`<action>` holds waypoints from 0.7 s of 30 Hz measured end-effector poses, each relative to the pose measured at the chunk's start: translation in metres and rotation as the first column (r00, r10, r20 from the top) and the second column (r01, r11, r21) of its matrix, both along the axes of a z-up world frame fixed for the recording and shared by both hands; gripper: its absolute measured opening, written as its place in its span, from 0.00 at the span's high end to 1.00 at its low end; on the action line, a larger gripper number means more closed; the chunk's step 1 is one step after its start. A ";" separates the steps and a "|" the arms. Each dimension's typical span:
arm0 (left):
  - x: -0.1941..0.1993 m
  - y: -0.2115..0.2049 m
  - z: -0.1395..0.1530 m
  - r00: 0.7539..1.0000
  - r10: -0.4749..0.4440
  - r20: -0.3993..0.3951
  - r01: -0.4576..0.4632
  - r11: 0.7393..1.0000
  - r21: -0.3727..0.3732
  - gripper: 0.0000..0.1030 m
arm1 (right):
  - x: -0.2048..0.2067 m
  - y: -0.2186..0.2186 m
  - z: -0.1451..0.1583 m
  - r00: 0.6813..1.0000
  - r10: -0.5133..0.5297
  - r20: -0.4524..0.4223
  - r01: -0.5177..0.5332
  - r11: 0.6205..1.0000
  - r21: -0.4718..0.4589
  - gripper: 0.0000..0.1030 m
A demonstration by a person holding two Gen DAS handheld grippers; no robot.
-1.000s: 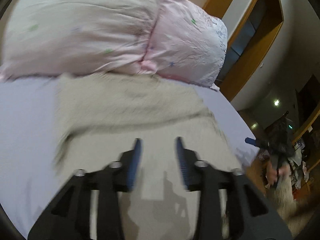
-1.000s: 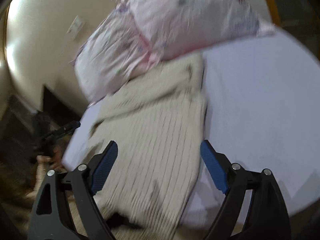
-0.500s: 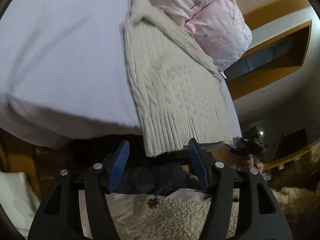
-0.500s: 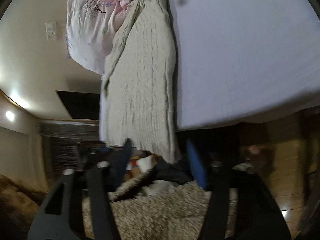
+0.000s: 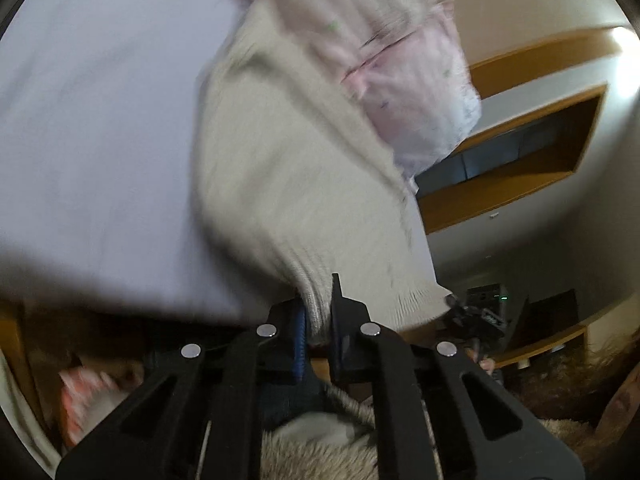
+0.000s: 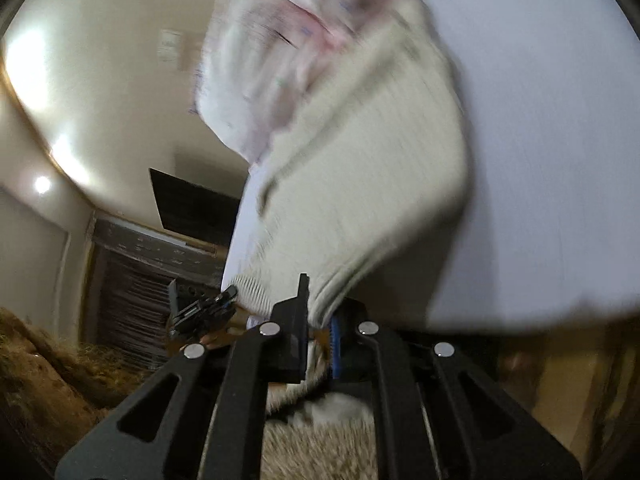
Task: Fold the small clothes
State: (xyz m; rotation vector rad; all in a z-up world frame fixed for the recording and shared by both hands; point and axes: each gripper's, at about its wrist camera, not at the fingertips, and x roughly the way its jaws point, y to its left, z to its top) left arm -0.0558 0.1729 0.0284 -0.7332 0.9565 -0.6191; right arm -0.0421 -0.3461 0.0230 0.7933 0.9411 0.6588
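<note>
A cream knitted sweater (image 5: pixel 288 152) lies lengthwise on the lavender bed sheet (image 5: pixel 92 120), its ribbed hem at the bed's near edge. My left gripper (image 5: pixel 318 312) is shut on the hem's left corner. In the right wrist view the same sweater (image 6: pixel 372 176) runs up toward the pillows, and my right gripper (image 6: pixel 320 312) is shut on the hem's right corner. Each gripper shows small in the other's view: the right gripper (image 5: pixel 476 320) and the left gripper (image 6: pixel 204 308). Both views are motion-blurred.
Pink pillows (image 5: pixel 404 52) lie at the head of the bed, touching the sweater's far end. A shaggy beige rug (image 6: pixel 320 440) covers the floor below the grippers. A wooden wall shelf (image 5: pixel 520 160) is on the right, a dark screen (image 6: pixel 192 208) on the left wall.
Both grippers were open just in front of the hem; now each has closed on a hem corner. The hem has lifted off the bed's edge.
</note>
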 end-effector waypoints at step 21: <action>0.269 0.016 0.018 0.957 0.287 0.026 -0.289 0.954 0.083 0.32 | 0.285 -0.014 0.030 0.846 -0.497 0.195 0.529 0.731 -0.431 0.10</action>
